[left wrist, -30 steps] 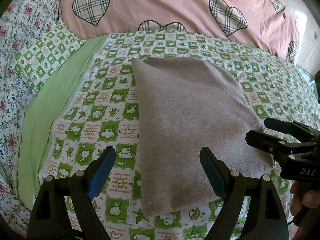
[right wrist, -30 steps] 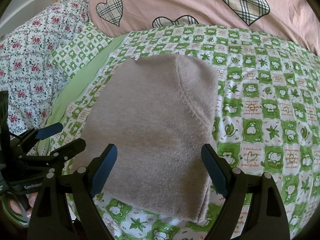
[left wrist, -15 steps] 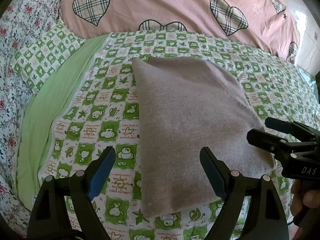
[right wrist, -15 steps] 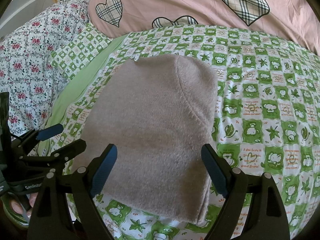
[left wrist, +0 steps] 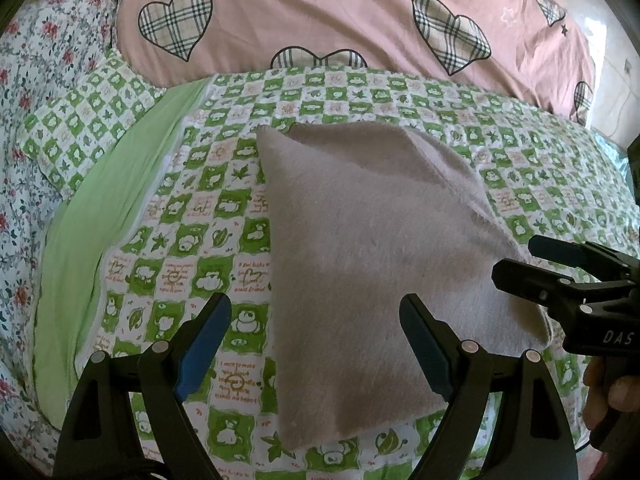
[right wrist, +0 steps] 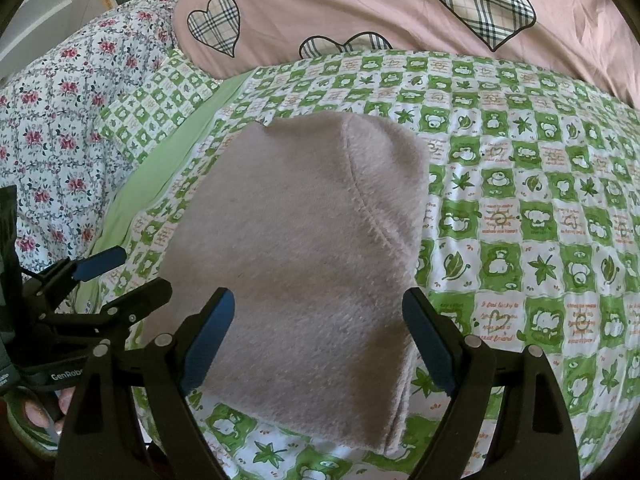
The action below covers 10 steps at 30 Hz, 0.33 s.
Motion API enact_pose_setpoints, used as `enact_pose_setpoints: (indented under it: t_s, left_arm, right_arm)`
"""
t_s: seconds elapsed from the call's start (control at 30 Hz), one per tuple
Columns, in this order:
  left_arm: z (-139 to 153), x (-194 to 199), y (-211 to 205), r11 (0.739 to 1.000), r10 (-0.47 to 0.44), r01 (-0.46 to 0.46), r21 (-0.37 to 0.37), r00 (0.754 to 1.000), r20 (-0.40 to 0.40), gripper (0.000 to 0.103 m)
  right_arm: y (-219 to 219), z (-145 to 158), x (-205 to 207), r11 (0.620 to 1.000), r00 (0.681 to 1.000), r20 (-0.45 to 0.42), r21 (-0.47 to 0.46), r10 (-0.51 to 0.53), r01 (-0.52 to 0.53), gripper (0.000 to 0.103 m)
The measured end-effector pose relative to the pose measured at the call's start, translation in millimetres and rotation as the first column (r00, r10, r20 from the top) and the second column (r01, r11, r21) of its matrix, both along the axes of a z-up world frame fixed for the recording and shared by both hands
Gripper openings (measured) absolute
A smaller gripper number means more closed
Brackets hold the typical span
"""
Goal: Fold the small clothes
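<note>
A folded beige fleece garment [left wrist: 372, 264] [right wrist: 304, 248] lies flat on the green-and-white checked bedspread [left wrist: 188, 216] [right wrist: 532, 216]. My left gripper [left wrist: 316, 344] hovers open over the garment's near left edge, nothing between its blue pads. My right gripper [right wrist: 320, 340] stands open above the garment's near edge, its pads clear of the cloth. The right gripper [left wrist: 532, 260] also shows at the right of the left wrist view, beside the garment's right corner. At the left of the right wrist view, the left gripper [right wrist: 132, 276] is open beside the garment.
A pink quilt with plaid hearts [left wrist: 352, 20] [right wrist: 380, 12] is piled at the back. A floral sheet [left wrist: 28, 92] [right wrist: 60, 120] and a plain green strip [left wrist: 100, 220] run along the left. A person's fingers [left wrist: 608, 396] hold the right tool.
</note>
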<state>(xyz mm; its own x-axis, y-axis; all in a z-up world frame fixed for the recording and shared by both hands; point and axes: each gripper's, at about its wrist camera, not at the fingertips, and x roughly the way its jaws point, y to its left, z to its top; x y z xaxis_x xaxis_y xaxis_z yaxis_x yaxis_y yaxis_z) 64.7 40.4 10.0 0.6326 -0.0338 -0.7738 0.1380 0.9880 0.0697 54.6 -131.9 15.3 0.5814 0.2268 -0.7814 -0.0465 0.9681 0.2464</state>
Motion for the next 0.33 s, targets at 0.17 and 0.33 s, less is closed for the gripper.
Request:
enact_pose_setpoints:
  t_s: [0.17, 0.33]
  left_arm:
    - [-1, 9, 3, 1.0, 0.007, -0.007, -0.005, 1.0, 0.001, 0.086]
    - [-3, 14, 9, 1.0, 0.017, -0.017, -0.009, 1.0, -0.006, 0.086]
  right_arm:
    - [-4, 1, 5, 1.0, 1.0, 0.002, 0.003, -0.008, 0.008, 0.086]
    - [-6, -1, 10, 1.0, 1.0, -0.004, 0.006, -0.01, 0.01, 0.086]
